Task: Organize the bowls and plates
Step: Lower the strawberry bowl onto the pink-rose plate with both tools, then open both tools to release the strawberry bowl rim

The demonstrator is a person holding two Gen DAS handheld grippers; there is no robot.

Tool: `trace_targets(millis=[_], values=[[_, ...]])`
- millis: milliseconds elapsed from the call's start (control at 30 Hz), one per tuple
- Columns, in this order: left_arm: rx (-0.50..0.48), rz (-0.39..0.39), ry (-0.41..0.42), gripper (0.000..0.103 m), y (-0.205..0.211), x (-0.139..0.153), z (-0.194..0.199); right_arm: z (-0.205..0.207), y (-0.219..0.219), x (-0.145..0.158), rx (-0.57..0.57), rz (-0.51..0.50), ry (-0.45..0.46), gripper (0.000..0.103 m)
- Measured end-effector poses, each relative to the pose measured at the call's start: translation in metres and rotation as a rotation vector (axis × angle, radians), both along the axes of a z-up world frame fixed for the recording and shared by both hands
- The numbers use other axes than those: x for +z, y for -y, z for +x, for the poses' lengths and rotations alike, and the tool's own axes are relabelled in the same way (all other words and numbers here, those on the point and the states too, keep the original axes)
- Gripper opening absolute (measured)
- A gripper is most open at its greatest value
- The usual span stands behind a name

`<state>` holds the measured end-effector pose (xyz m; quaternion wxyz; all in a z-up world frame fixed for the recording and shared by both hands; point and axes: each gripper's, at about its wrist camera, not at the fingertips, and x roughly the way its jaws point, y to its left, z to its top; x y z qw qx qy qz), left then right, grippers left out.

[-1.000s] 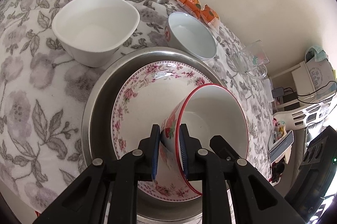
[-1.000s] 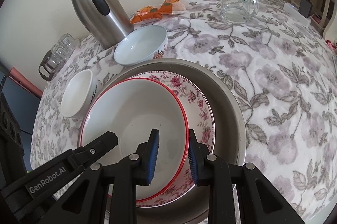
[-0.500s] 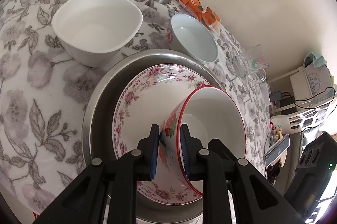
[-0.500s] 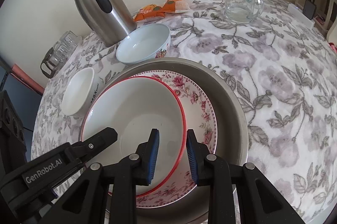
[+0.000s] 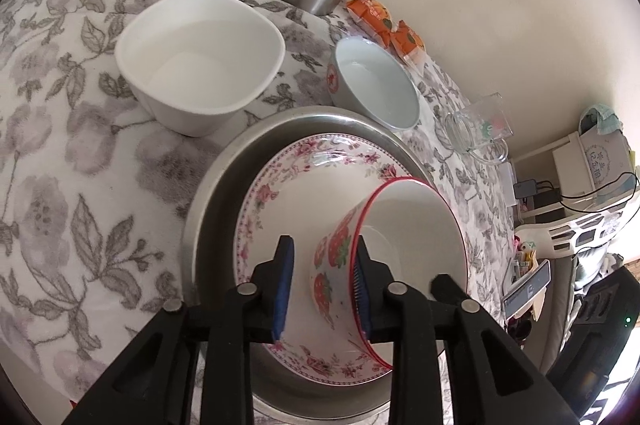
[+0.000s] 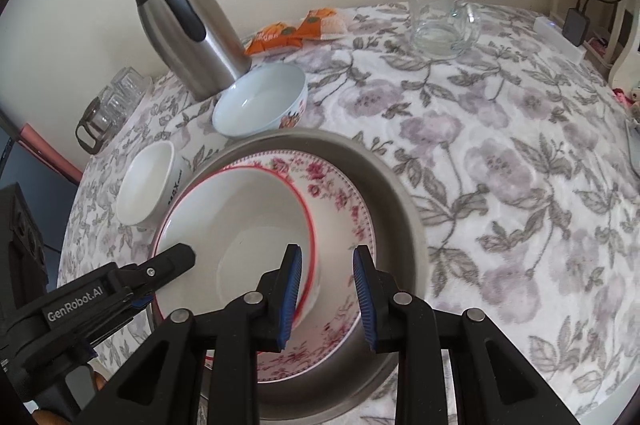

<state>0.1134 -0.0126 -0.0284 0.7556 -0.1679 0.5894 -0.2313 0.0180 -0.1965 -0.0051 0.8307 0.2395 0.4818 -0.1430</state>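
A red-rimmed strawberry bowl point(image 5: 404, 245) sits on a pink-flowered plate point(image 5: 304, 177) inside a steel basin point(image 5: 224, 185). My left gripper point(image 5: 322, 281) is open, its jaws straddling the bowl's near wall, apart from it on the left side. My right gripper point(image 6: 326, 289) is open too, straddling the bowl's point(image 6: 248, 225) right rim over the plate point(image 6: 344, 197) and basin point(image 6: 400, 193). A white square bowl point(image 5: 200, 53) and a round white bowl point(image 5: 376, 85) stand on the cloth behind the basin.
A steel thermos jug point(image 6: 188, 29) stands at the back by orange snack packets point(image 6: 296, 29). A glass mug point(image 6: 440, 13) stands far right, and glass cups point(image 6: 108, 109) far left. The floral cloth point(image 6: 520, 165) covers the round table.
Both grippers' jaws have opened wider around the red-rimmed bowl's wall. The left gripper has let go of the bowl, which now rests lower on the plate.
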Motion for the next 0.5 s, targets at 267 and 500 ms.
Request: trace_targets(millis=[267,500], values=[[0.011,0.013,0.047,0.04,-0.005,0.015,-0.002,-0.006,0.003,0.011,-0.006,-0.02,0.019,0.032],[0.057,0.017,0.068,0.057,-0.019,0.023,0.001,-0.01,0.009,0.017,-0.02,-0.039,0.026,0.044]])
